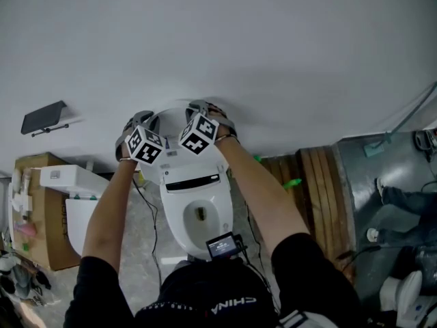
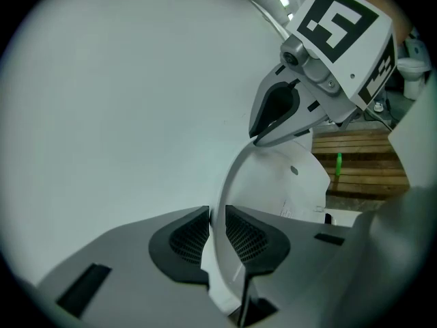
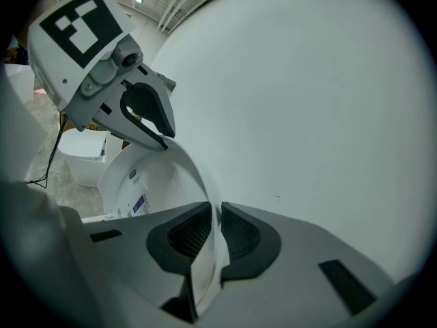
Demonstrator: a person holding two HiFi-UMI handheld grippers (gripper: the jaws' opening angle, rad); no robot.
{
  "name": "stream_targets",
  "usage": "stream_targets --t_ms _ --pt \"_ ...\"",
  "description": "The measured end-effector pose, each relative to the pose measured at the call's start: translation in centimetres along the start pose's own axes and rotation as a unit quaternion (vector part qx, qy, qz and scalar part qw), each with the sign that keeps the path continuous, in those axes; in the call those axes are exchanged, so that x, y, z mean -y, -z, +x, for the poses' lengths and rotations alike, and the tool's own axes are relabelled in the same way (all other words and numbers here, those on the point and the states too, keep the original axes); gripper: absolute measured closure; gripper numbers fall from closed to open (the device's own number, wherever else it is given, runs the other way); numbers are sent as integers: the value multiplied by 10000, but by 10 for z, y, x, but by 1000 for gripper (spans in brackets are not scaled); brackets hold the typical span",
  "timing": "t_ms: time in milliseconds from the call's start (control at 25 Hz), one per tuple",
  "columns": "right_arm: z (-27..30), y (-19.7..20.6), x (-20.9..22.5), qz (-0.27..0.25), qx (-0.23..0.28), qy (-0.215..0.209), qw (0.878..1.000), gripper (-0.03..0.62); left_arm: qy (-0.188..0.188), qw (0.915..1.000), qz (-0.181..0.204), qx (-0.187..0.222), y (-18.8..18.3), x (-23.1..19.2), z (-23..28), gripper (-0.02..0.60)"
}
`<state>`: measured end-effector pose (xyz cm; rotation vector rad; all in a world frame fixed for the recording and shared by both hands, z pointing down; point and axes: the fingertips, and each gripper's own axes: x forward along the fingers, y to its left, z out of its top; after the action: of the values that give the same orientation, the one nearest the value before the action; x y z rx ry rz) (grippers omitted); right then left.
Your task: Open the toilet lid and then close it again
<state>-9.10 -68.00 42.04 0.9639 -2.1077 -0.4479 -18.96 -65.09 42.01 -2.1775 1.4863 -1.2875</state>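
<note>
Two claws have hold of the lid at once. Our left claw is nearly closed, with its two dark pads pressed on the thin white rim of the lid, one pad on each face. Our right claw is closed the same way on the rim, a little further round on the right side of the top. Each claw's view shows the other claw biting the same curved edge, so they sit near each other with only a short bit of rim between them. The lid stands up tall at the back of the toilet, very near the wall; we cannot tell if it touches. Its inner face looks toward us and its back looks at the wall. We hold its high, far end, and we judge that it turns at its low end, at the back of the bowl. So the bowl lies below the claws and nearer to our body. We think the opening part is done and the closing part comes next. For that, the top edge has to come toward us and then down over the bowl. Both hands are equally near, one on each side, so they should move together and gently, or the lid may twist or drop with a bang.
</note>
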Motion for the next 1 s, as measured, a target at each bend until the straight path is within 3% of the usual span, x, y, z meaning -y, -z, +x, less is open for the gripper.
stream_targets --t_ms 560,720,840,920,1000 --pt "-30 -3 -9 284 174 -314 9990 542 -31 9999 133 77 -6 4 -30 503" --pt "-52 -5 -9 503 423 -248 9975 542 -156 9994 17 311 -9 3 -51 503" --pt "-73 -6 -28 666 608 -499 9947 549 -182 9984 -31 537 -11 13 -66 511" --pt "-84 -4 -39 766 684 -541 9932 567 -88 9964 -237 809 -14 24 -77 565" --pt "-95 -4 -42 990 778 -430 9911 579 174 9911 -605 1170 -20 39 -89 572"
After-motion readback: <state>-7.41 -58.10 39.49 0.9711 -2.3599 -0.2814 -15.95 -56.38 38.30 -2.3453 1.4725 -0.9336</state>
